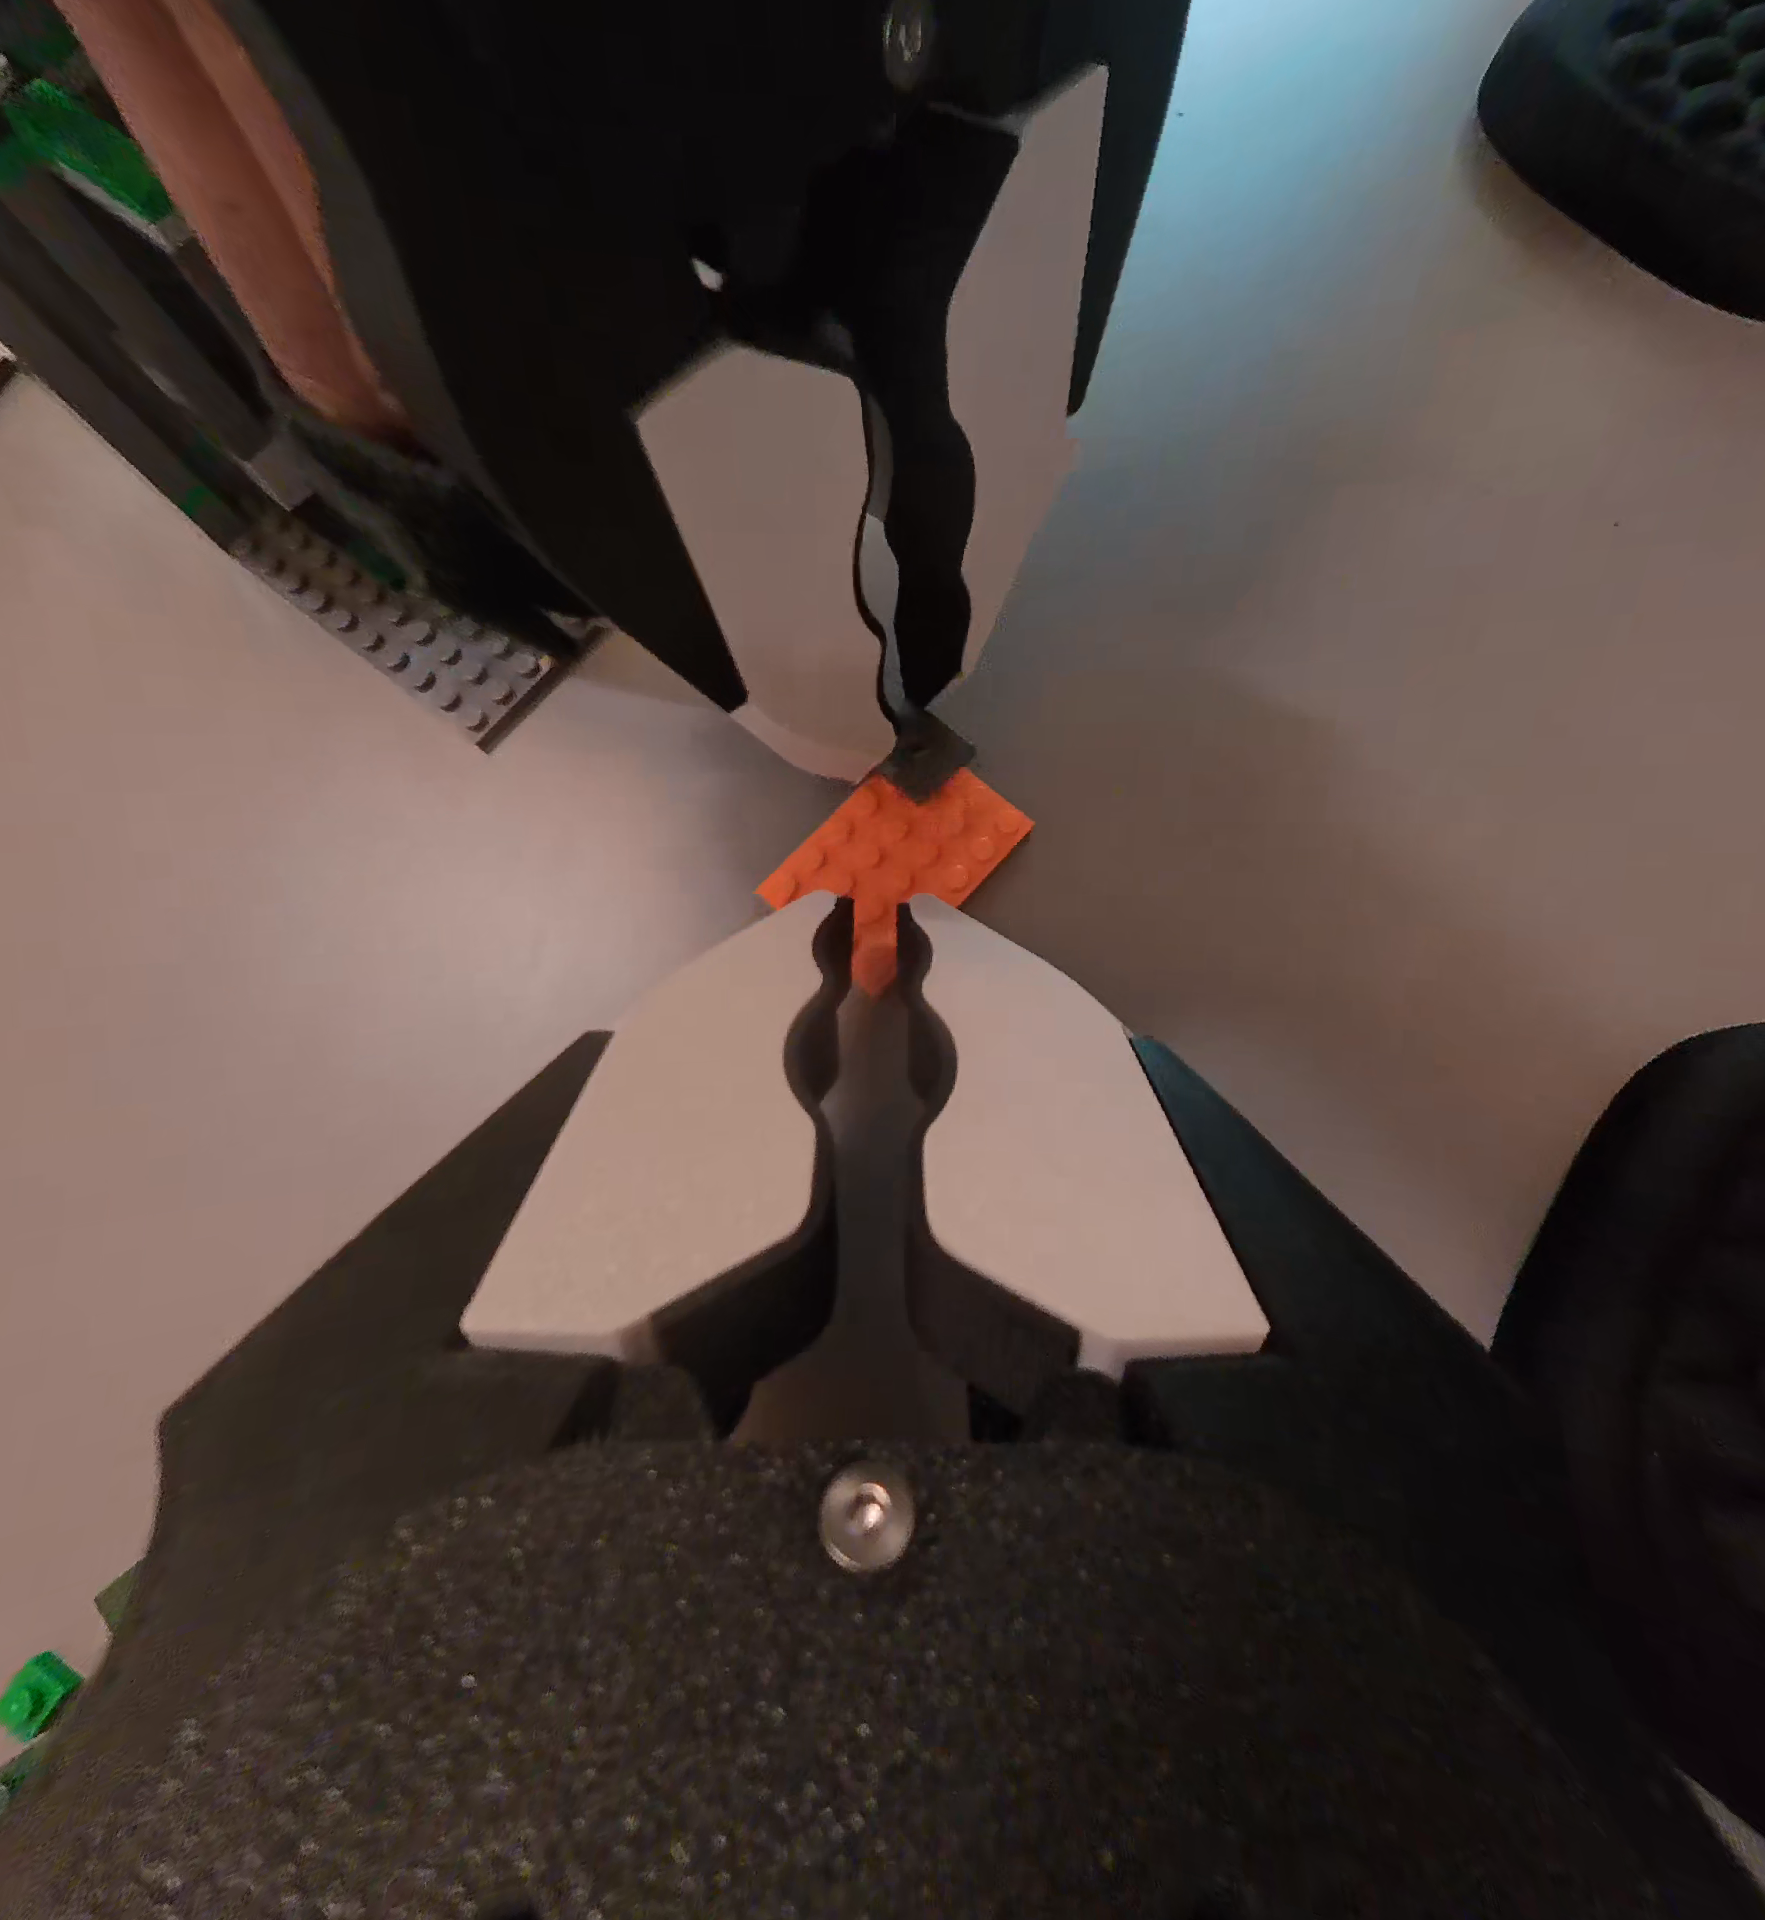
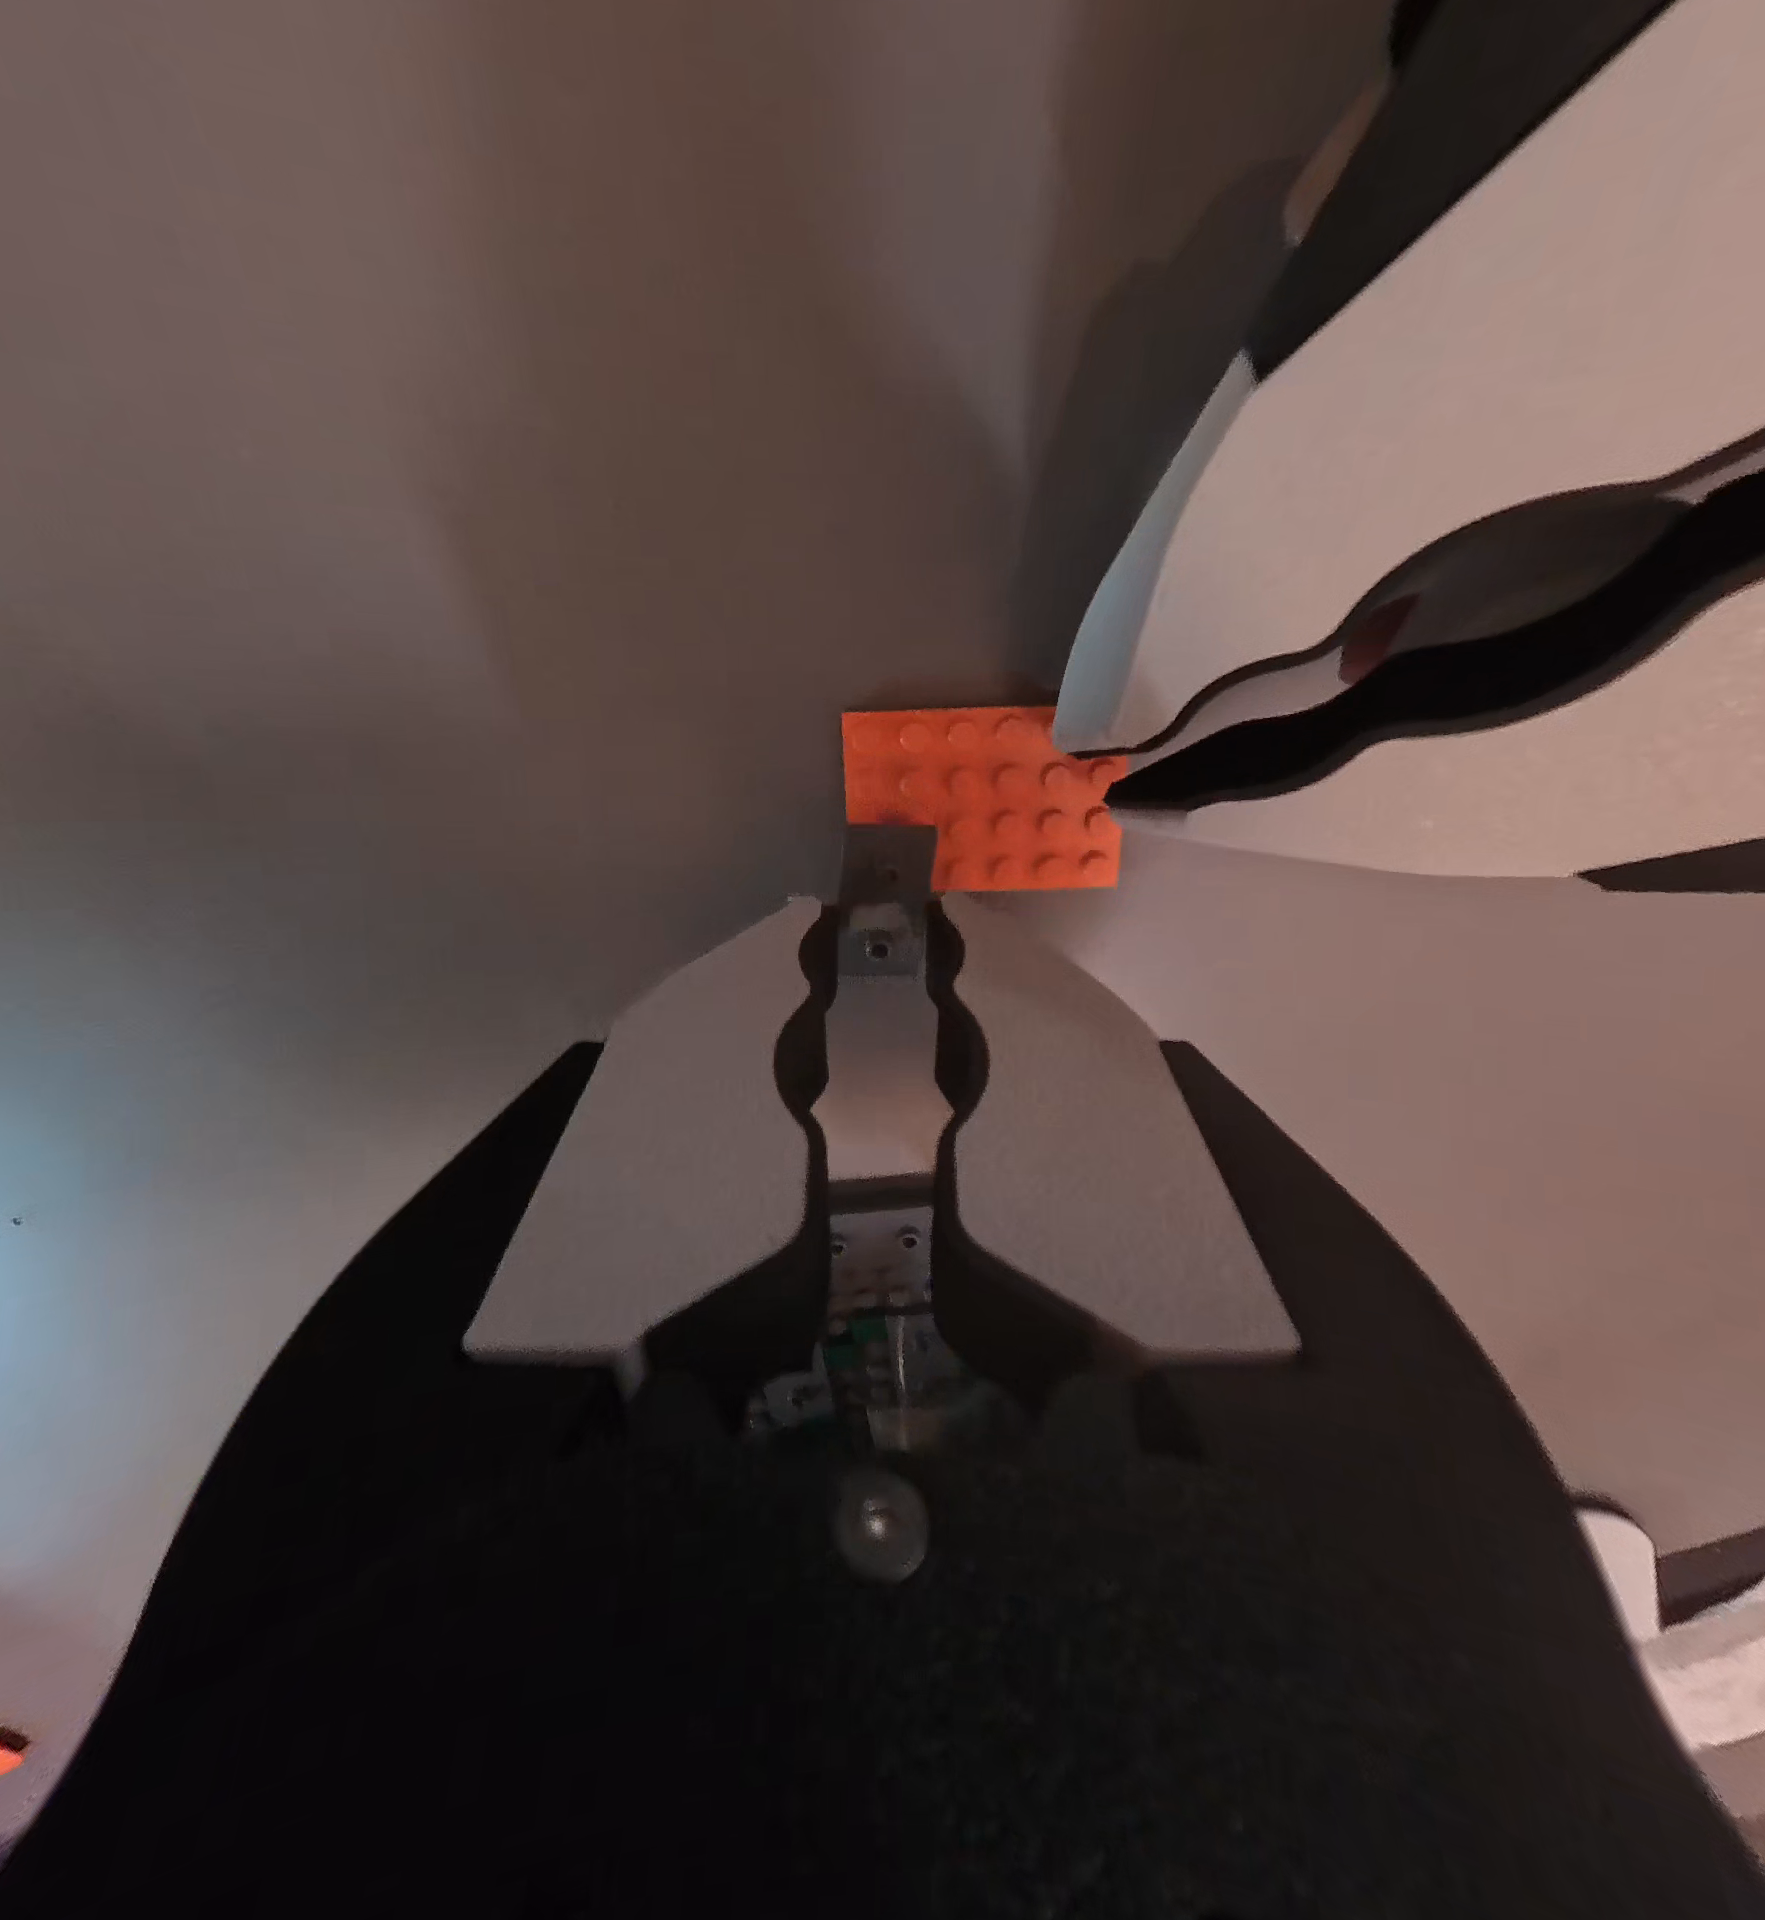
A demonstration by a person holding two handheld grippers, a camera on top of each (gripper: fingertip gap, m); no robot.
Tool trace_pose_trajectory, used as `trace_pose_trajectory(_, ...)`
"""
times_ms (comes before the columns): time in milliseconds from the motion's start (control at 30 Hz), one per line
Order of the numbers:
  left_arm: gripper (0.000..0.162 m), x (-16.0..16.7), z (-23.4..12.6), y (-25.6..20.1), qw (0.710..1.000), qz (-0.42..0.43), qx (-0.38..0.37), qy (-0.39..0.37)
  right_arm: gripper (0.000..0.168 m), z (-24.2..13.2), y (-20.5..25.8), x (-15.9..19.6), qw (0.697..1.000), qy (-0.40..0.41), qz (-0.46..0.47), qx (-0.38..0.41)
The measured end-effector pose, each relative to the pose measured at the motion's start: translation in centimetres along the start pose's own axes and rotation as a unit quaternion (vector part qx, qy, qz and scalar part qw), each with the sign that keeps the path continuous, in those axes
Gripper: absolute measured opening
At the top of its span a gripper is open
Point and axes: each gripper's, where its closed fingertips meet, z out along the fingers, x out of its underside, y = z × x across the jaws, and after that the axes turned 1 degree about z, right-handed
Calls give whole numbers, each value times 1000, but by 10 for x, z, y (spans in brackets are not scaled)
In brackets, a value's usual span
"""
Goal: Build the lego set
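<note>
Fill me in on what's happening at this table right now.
A person is building a lego set with two hand-held claws. The left claw is shut on one corner of an orange plate, holding it studs-up above the pale table. The right claw is shut on a small dark grey piece and has it at the opposite corner of the plate; whether it is pressed on yet isn't clear. A partly built grey and green model sits off to the side.
</note>
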Motion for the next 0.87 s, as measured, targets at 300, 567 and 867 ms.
trace_pose_trajectory(300, 8, -1, -1, -2, 1000, 4, 1, 0, 18, -1, -3, -3, 1000, 4, -11, 13)
trace_pose_trajectory(567, 7, -6, -2, 0, 1000, 8, -7, -9, 18, -32, -9, -15, 989, -67, 102, 88)
trace_pose_trajectory(867, 8, -6, 3, 3, 1000, 12, -26, 6, 12, -29, -1, -8, 872, -160, 431, 169)
